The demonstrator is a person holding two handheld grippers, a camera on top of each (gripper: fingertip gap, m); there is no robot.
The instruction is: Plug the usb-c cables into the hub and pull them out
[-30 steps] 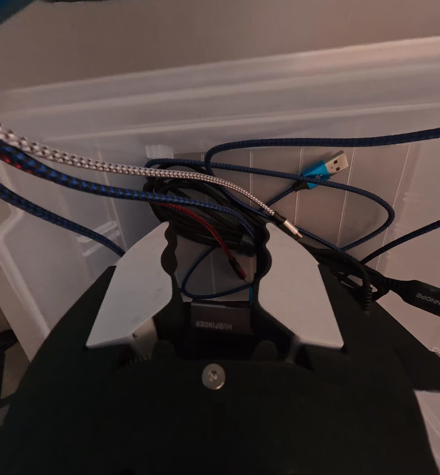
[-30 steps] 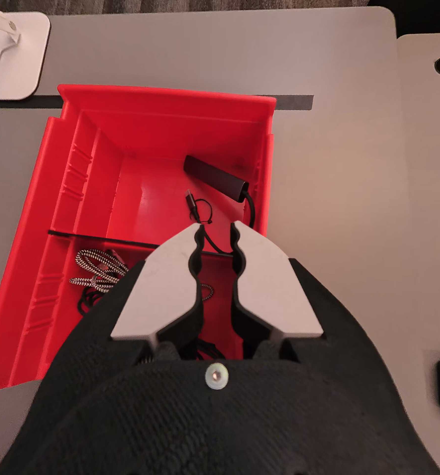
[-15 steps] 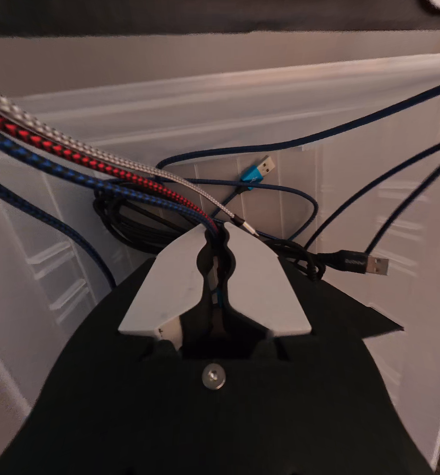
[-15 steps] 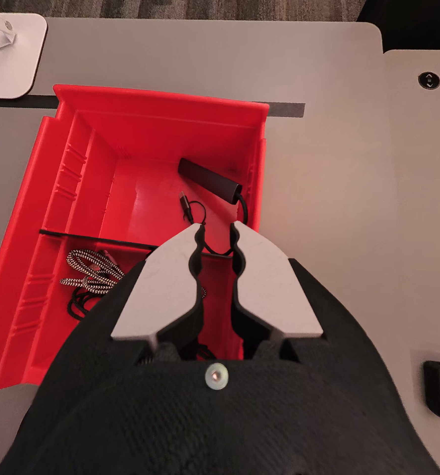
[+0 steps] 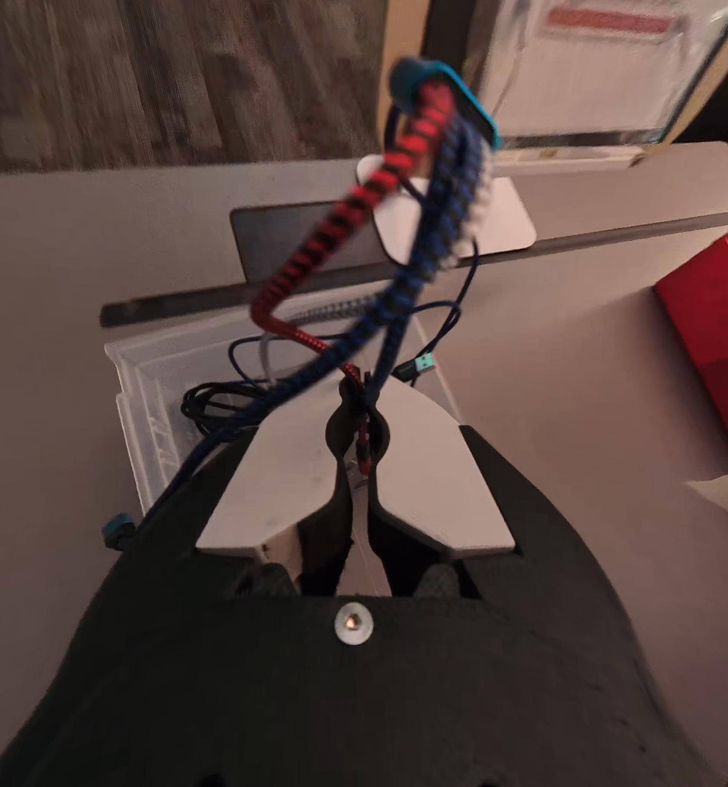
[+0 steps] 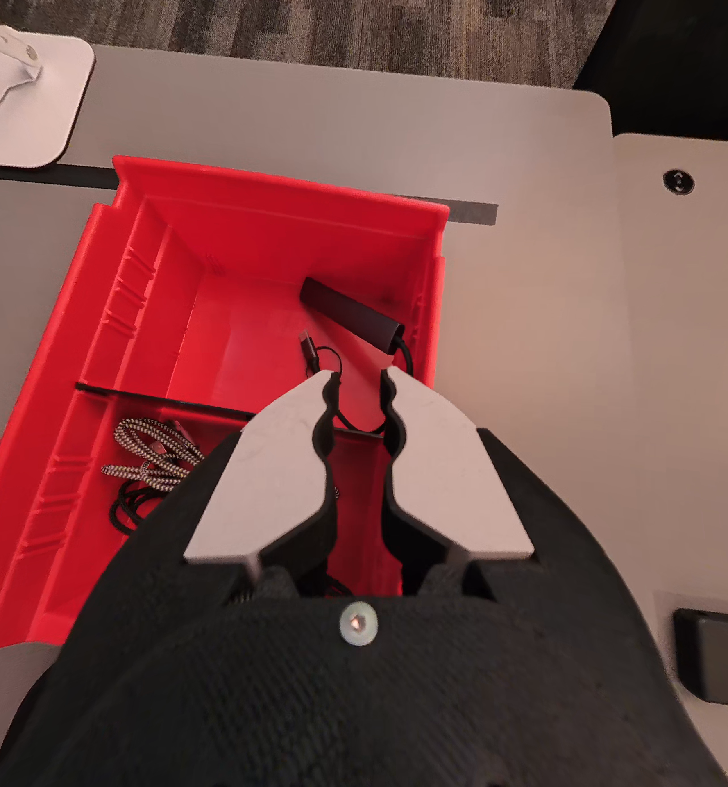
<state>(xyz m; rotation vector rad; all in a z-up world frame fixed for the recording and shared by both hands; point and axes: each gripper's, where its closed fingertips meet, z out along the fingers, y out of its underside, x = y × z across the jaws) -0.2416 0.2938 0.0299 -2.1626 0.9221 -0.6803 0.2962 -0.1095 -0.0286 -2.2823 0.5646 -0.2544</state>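
Cables [image 5: 379,323]: my left gripper [image 5: 360,394] is pinched on a bundle of red and blue braids above the clear bin [image 5: 149,383]. Risk: tangle drags extras out. Right gripper [image 6: 358,374] is spread, empty, over the hub [image 6: 351,308] in the red bin [image 6: 277,200].

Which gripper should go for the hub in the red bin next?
Right, probably. The right gripper hangs open and empty just above the dark hub in the red bin. The left gripper is shut on the red braided cable.
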